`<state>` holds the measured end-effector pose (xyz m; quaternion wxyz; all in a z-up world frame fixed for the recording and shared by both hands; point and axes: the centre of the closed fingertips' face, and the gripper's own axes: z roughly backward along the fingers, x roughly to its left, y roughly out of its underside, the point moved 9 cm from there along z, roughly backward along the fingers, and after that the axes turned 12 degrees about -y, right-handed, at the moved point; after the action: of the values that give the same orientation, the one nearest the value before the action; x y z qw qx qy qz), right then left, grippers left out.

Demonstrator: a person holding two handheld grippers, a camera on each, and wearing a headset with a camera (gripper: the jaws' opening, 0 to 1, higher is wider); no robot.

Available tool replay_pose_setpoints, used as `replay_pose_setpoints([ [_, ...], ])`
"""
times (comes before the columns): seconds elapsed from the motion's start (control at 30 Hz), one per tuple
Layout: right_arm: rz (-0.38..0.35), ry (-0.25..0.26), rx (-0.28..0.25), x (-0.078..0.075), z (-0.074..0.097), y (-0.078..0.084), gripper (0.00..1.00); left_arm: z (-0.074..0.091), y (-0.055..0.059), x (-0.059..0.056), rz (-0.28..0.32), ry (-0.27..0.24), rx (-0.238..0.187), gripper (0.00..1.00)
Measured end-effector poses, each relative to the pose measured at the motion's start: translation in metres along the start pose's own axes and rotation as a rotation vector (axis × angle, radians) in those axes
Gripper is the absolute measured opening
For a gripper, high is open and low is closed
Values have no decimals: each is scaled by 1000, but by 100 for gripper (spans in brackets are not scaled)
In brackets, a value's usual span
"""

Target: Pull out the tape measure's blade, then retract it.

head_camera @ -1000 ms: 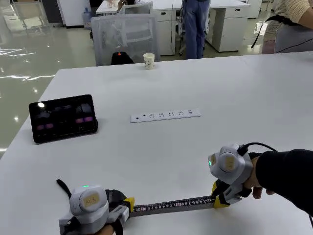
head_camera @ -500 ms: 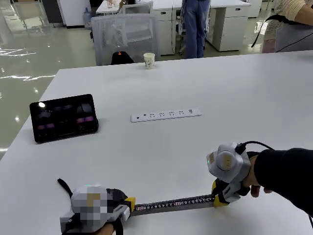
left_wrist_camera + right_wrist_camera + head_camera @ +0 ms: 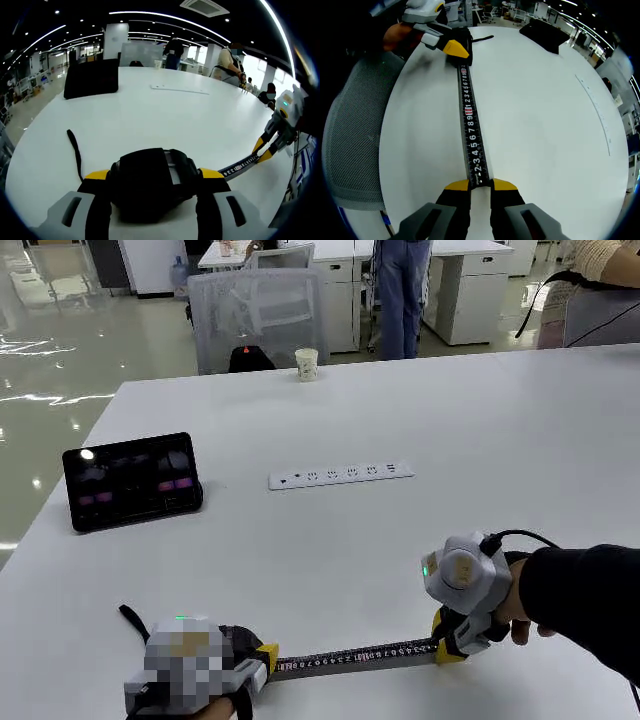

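Black case [image 3: 150, 186] clamped by left hand-held gripper [image 3: 154, 174]; right hand-held gripper [image 3: 480, 186] pinches numbered blade [image 3: 469, 127].

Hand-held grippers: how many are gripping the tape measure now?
2. The left hand-held gripper clamps the tape measure case, near-left on the table; the right hand-held gripper pinches the blade tip, near-right.

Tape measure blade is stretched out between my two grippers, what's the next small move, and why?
Probably ease the right gripper toward the case, keeping the pinch. The blade lies well extended on the table, tip in the right gripper, case clamped in the left gripper, so retracting seems next.
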<state>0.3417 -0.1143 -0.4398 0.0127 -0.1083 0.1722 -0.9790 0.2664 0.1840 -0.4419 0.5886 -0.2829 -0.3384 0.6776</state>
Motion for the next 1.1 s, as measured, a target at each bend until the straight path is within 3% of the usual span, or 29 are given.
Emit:
replay_pose_setpoints([
  [1.1,-32,9,-2,5,-5,-11,11,-3,-1,1,-40,36,4,64],
])
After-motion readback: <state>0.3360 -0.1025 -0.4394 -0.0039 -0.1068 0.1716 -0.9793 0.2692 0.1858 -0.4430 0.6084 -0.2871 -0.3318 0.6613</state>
